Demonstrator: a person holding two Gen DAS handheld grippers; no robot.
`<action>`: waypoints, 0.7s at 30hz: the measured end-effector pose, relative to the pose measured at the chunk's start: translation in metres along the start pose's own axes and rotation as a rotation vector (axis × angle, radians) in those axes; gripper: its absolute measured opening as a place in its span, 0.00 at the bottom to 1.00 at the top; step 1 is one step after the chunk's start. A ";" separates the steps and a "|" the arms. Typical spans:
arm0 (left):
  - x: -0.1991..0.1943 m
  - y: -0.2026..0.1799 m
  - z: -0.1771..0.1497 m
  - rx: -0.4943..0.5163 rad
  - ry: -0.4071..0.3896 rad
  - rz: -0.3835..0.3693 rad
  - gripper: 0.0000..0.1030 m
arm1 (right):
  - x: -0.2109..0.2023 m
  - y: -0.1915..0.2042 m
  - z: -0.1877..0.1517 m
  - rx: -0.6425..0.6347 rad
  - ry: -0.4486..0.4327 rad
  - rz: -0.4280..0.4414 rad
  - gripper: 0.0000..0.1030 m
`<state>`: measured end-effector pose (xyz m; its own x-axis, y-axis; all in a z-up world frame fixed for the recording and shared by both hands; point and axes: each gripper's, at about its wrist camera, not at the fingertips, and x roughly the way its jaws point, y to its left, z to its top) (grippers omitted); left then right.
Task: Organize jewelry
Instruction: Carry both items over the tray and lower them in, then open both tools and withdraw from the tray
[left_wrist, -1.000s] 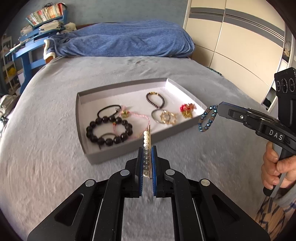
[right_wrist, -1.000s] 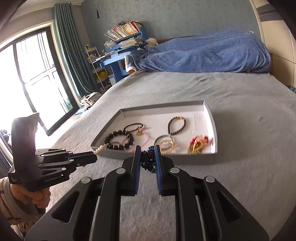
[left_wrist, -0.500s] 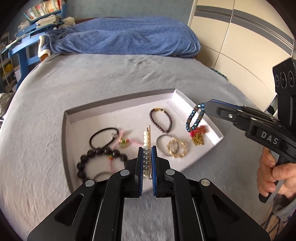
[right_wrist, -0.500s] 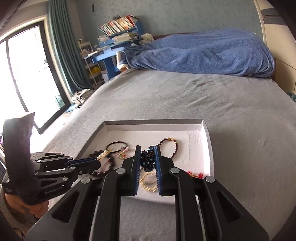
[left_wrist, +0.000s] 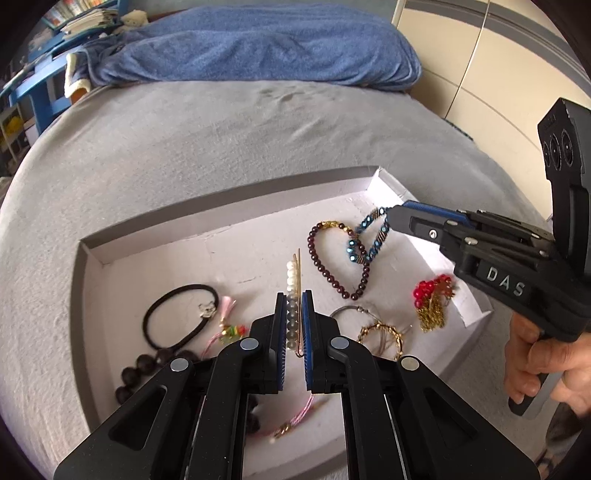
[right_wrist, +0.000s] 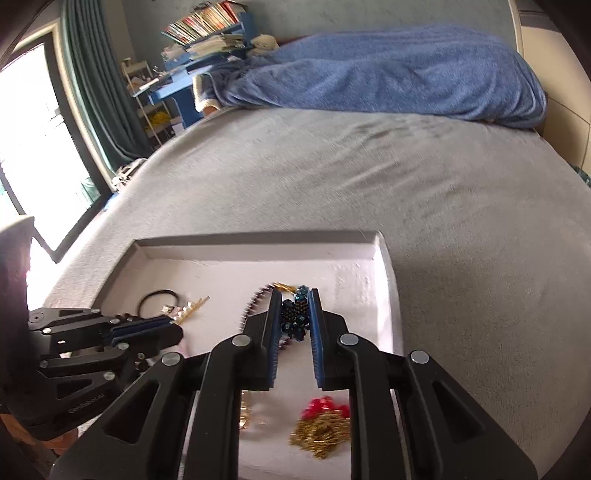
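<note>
A grey tray (left_wrist: 221, 201) with a white lining lies on the grey bed; it also shows in the right wrist view (right_wrist: 258, 240). My left gripper (left_wrist: 294, 295) is shut on a pearl hair clip (left_wrist: 292, 280) and holds it over the tray's middle. My right gripper (right_wrist: 294, 295) is shut on a blue beaded bracelet (right_wrist: 295, 314), which hangs over the tray's right part above a dark red bead bracelet (left_wrist: 332, 266); the blue bracelet (left_wrist: 369, 240) also shows in the left wrist view. The right gripper (left_wrist: 391, 218) and left gripper (right_wrist: 177, 325) see each other.
In the tray lie a black hair tie (left_wrist: 177, 317), a black bead bracelet (left_wrist: 136, 373), gold hoops (left_wrist: 380, 332), a red and gold piece (left_wrist: 432, 302) and a pink cord (left_wrist: 295, 417). A blue blanket (left_wrist: 258, 48) lies at the bed's head. A wardrobe (left_wrist: 498, 74) stands to the right.
Both grippers have moved forward from the tray's near edge to over the tray, each still holding its piece. The blue bracelet now hangs low over the dark red bracelet.
</note>
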<state>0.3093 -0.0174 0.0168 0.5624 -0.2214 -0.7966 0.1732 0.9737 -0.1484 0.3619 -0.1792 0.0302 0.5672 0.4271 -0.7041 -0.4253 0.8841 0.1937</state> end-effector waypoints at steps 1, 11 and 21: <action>0.005 -0.002 0.001 0.003 0.013 0.008 0.08 | 0.002 -0.002 -0.001 0.003 0.006 -0.006 0.14; 0.014 -0.006 0.000 -0.021 0.031 0.040 0.24 | -0.003 -0.014 -0.015 -0.009 0.002 -0.059 0.17; -0.041 -0.004 -0.023 -0.011 -0.141 0.026 0.70 | -0.045 -0.003 -0.034 -0.019 -0.100 -0.056 0.49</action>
<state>0.2675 -0.0108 0.0364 0.6747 -0.2008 -0.7102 0.1483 0.9795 -0.1361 0.3143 -0.2073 0.0381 0.6574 0.3949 -0.6418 -0.4039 0.9037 0.1423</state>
